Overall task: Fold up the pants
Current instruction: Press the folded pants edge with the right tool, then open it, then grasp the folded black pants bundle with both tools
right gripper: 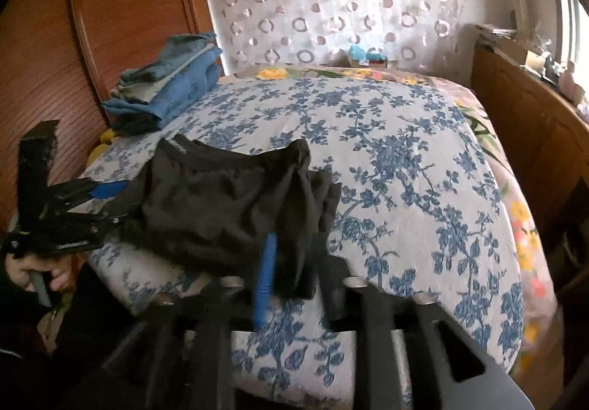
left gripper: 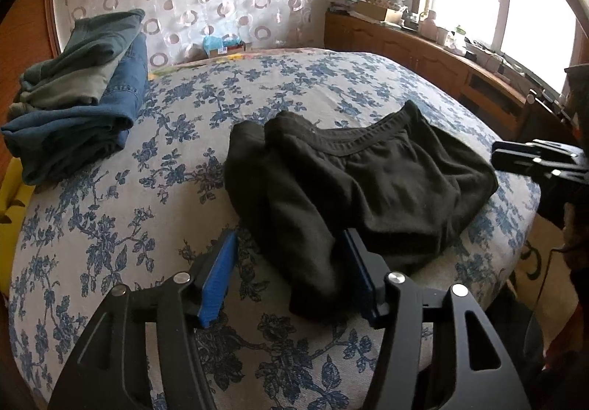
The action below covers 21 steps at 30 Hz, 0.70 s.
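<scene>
The black pants (left gripper: 353, 174) lay bunched near the front edge of the bed (left gripper: 176, 167), waistband facing the headboard. The left gripper (left gripper: 291, 281) had its fingers (left gripper: 217, 281) spread wide around a pant fold without pinching it. The right gripper (right gripper: 291, 277) likewise stood released, straddling the cloth's near edge. Folded jeans (left gripper: 77, 115) sat stacked well apart.
</scene>
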### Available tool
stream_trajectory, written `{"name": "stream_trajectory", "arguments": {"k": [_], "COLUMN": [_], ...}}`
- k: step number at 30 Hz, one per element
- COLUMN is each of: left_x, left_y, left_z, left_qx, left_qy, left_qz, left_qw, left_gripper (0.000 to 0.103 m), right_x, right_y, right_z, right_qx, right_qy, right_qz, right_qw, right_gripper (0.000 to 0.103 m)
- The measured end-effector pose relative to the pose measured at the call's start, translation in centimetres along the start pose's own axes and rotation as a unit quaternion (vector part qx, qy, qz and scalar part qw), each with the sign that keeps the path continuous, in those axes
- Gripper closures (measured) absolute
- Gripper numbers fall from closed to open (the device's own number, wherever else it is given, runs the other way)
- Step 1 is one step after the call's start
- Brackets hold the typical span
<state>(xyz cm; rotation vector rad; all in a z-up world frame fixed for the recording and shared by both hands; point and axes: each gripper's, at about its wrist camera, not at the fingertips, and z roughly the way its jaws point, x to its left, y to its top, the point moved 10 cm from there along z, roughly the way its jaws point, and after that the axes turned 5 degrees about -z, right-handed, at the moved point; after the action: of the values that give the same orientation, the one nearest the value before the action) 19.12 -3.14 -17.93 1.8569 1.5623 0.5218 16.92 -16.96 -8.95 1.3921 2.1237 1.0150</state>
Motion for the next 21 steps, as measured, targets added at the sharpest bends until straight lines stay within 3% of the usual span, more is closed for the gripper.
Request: {"name": "stream_trajectory", "arguments": {"k": [4,21], "left_x": [0.1,2.4], "left_y": [1.2,5.3], "left_z": [-0.3,2.9], "left_qx": [-0.008,0.003], "left_qy": [0.005,0.003], "left_qz": [-0.001,-0.016], "left_qw": [1.0,0.9999], "left_gripper": [0.044,0.044], "right_x": [0.1,-1.6], "right_y": [0.4,2.8], "right_z": [1.3,6.9], "right_qx": [0.004,0.042], "right_qy": [0.0,-0.002], "right_qz": [0.002,0.007], "right_qw": [1.0,0.999], "right_gripper": [0.054,0.05]}}
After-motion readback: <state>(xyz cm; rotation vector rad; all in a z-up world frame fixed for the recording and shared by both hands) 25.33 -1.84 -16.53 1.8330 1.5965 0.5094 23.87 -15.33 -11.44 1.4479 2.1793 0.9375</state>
